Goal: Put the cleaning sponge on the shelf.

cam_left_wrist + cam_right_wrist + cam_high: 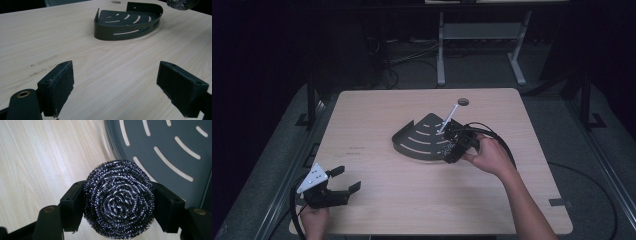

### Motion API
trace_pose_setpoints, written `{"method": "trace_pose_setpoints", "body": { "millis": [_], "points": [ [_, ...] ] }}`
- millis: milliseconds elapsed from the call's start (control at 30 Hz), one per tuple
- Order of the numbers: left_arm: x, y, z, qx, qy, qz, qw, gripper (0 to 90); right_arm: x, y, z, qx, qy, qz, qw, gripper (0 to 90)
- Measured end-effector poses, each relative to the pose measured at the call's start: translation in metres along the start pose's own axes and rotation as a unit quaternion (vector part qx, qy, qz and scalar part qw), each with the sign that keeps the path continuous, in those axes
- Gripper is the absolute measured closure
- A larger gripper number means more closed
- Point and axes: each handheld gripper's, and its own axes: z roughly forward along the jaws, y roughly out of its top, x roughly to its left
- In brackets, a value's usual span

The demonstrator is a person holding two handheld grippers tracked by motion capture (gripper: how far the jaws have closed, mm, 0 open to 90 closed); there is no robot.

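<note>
- The right gripper point(119, 202) pinches a round steel-wool scouring pad point(118, 198), a coiled ball of dark, glinting wire, squeezed between its 2 black jaws from both sides.
- In the right gripper view the pad hangs over the near rim of a dark metal corner shelf basket point(172, 150), a quarter-round tray with curved slots cut in its floor, with pale wood showing to the left.
- In the high view the right gripper point(451, 146) sits at the basket's point(419, 137) right-hand side, tipped toward it, with the person's right hand point(489, 156) behind it on the light wooden table point(377, 200).
- A thin white stick point(449, 116) leans across the basket's far corner; what it is I cannot tell.
- The left gripper point(346, 180) rests near the table's front left corner, well apart from the basket; its jaws stand spread with nothing between them, and bare table shows between the 2 pads point(58, 87) in its own view.
- Judging progress: picking up the pad looks done, and the carry to the basket is nearly complete.
- What seems left is bringing the pad fully over the slotted floor, lowering it, and letting go; the basket's floor is bare so far.
</note>
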Motion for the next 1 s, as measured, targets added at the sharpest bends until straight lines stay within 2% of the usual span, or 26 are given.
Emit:
{"method": "trace_pose_setpoints", "body": {
  "millis": [200, 733, 867, 1000],
  "points": [
    [0.000, 0.000, -0.001, -0.001, 0.000, 0.000, 1.0000, 13.7, -0.002, 0.008, -0.002, 0.008, -0.008, -0.003, 0.9999, 32.3],
    [0.000, 0.000, -0.001, -0.003, 0.001, -0.001, 1.0000, 13.7, -0.012, 0.022, -0.003, 0.016, -0.006, -0.003, 0.9999, 32.3],
    [0.000, 0.000, -0.001, -0.003, 0.001, -0.002, 1.0000, 13.7, -0.015, 0.024, -0.005, 0.008, -0.001, 0.000, 1.0000, 32.3],
    [0.000, 0.000, -0.001, -0.003, 0.001, -0.002, 1.0000, 13.7, -0.017, 0.028, -0.007, 0.012, -0.007, -0.002, 0.9999, 32.3]
  ]
}}
